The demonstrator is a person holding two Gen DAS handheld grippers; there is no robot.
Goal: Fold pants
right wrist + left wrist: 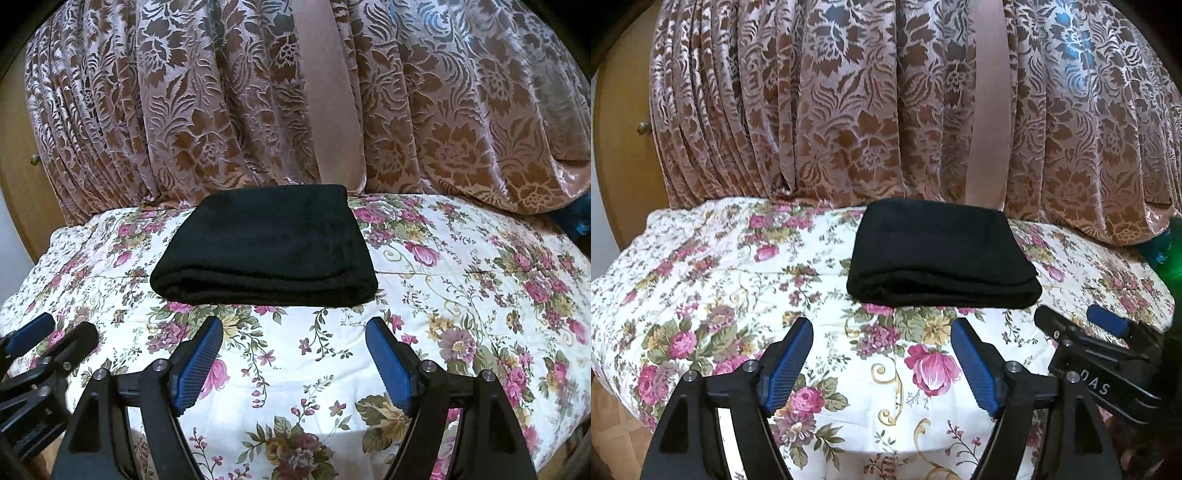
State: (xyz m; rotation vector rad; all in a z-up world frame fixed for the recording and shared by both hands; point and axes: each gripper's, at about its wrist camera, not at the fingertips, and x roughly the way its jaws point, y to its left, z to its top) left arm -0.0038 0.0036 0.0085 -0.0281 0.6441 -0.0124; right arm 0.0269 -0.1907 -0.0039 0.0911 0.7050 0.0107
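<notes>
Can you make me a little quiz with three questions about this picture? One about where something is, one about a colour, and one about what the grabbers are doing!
1. Where do the pants lie?
A. On the flowery bedspread, in front of the curtain
B. On the floor
C. Hanging on the curtain

2. What colour are the pants?
A. White
B. Black
C. Pink

3. What is the left hand-held gripper doing?
A. Squeezing the pants
B. Shut on the curtain
C. Open, holding nothing

Answers:
1. A: the pants rest as a folded bundle on the bedspread, with the curtain hanging right behind.
2. B: the bundle is black against the pink and white flowers.
3. C: its blue fingers stand wide apart over bare bedspread, short of the pants. The right hand-held gripper is open the same way.
</notes>
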